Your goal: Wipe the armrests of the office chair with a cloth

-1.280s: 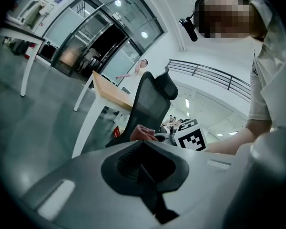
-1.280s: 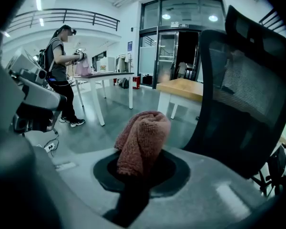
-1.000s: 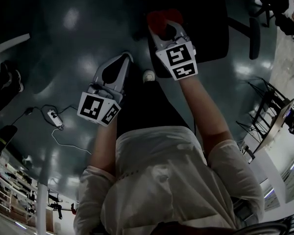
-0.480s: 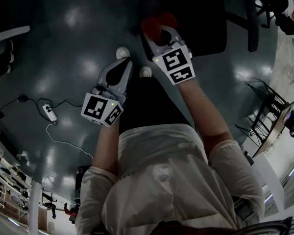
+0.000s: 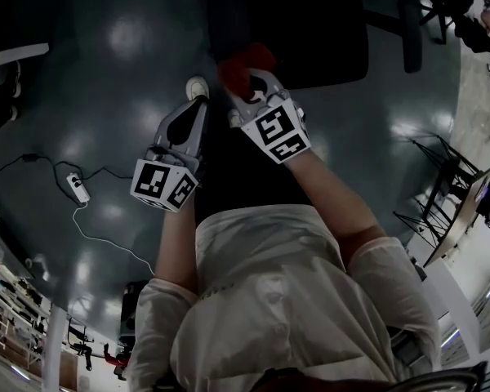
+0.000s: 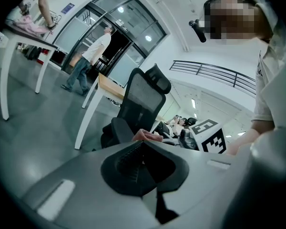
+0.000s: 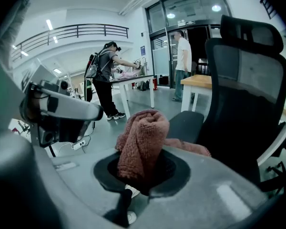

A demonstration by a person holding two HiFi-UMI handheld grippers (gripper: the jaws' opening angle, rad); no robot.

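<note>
Two grippers, one per hand.

Left gripper [image 5: 193, 111]: jaws pressed flat together, nothing between them; held low, just beside the right unit.

Right gripper [image 5: 247, 84]: clamped on one reddish-pink cloth [image 7: 140, 140], bunched and standing up out of the jaws.

One black office chair [image 7: 248, 94], with mesh back and headrest, directly ahead of both grippers. One armrest [image 7: 185, 123] just behind the cloth in the right gripper view; contact between the two not determinable.

On the floor [image 5: 122, 47]: one power strip [image 5: 73, 188] with a white cable, and one white shoe [image 5: 198, 86] near the left gripper tip.

Background, right gripper view: one person [image 7: 105, 75] at one white table [image 7: 133, 82], a second person [image 7: 183, 51] near the glass doors, and one wooden table [image 7: 198, 82].
</note>
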